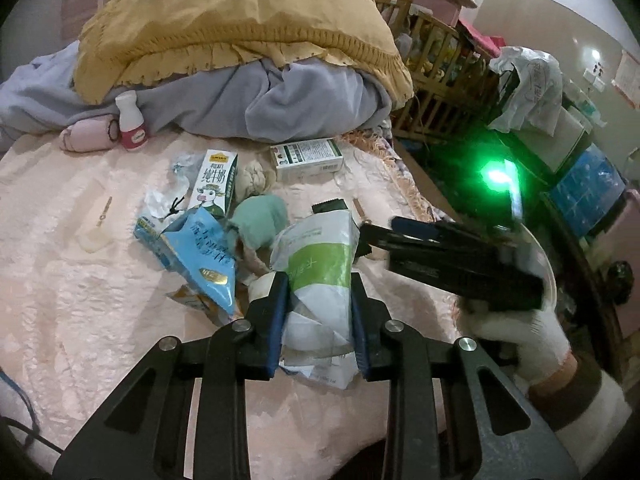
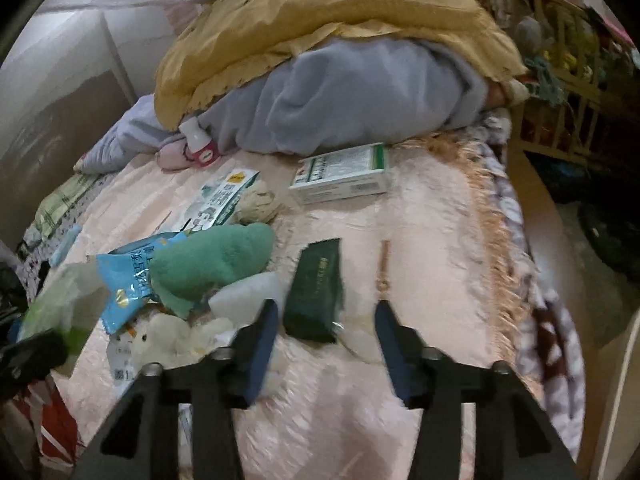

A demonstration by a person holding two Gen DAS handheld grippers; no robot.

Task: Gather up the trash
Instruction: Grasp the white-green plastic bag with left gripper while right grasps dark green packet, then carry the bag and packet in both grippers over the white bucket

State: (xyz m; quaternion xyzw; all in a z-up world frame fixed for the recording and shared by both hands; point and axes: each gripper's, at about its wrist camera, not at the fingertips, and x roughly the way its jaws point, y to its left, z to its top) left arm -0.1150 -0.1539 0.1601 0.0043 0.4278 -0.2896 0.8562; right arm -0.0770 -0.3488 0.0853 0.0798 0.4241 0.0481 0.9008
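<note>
Bed (image 1: 80,280) | L hand-held gripper (image 1: 319,292) clenched on white-green bag (image 1: 320,264) | R hand-held gripper (image 2: 326,320) released

Our two handheld grippers and a gloved hand

We see the left gripper (image 1: 319,308) and the right gripper (image 2: 326,336) built alike: black angular arms with cut-out slots, round silver screw heads, blue pads lining the fingers (image 1: 276,320). At four o'clock in the left view, our right hand (image 1: 516,340) wears a white knit glove above a brown cuff.
</note>
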